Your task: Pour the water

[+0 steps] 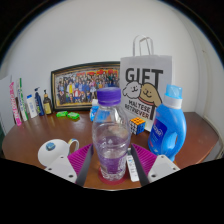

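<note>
Standing upright between the 2 fingers of the hand-held gripper was a clear water bottle with a purple cap. The pink pads on the inner faces of the fingers lay close against the bottle's lower sides, so the hand-held gripper looked closed on it, holding it by the lower body. Water showed inside the bottle, though its level was hard to read. Whether the bottle's base touched the table could not be told, since the fingers hid it.

Everything else sat beyond the bottle on the brown wooden table. Just behind the bottle and to its right stood a white paper bag with handles, printed with the word GIFT and a cartoon figure. A small colour cube sat at the foot of that bag, near the bottle's right shoulder. Further right of the bottle stood a blue detergent jug with a white top, leaning slightly. Behind the bottle to its left, a framed group photo leaned against the wall. Left of the frame, well apart from the bottle, several small bottles and tubes stood in a row. 2 green caps lay on the table in front of the frame, between that row and the bottle.
</note>
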Motion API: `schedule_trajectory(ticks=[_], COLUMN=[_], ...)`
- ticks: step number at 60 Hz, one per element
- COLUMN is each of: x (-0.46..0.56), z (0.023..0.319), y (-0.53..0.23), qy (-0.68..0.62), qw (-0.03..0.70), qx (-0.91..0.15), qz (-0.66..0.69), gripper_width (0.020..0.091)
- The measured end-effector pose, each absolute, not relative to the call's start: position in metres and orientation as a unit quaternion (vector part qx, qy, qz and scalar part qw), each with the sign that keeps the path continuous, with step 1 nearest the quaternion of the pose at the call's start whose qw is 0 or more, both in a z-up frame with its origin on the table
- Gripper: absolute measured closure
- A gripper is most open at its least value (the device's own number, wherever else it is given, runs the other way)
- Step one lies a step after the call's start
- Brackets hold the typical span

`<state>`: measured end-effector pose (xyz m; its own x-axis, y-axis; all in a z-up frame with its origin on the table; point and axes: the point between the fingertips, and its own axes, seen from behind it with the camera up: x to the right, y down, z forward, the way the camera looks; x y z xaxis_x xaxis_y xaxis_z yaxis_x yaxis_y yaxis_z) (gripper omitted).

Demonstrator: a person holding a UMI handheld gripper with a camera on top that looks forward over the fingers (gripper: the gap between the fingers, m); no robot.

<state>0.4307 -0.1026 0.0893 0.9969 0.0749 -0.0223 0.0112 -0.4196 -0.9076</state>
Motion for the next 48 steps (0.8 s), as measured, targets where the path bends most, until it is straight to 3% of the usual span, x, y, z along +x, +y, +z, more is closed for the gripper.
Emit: schedule_trajectory(ticks=[3, 28, 48], x=[0.429, 0.364, 0.295], z=[0.091, 0.168, 0.232], y=[-0.111, -0.249, -0.346], qy=[-0.016, 0.045, 0.068], qw=[0.526, 0.459, 0.463], qx=[-0.850, -0.887, -0.882], qz=[0.029, -0.023, -0.050], gripper_width=[0.0237, 0.0247, 0.0249])
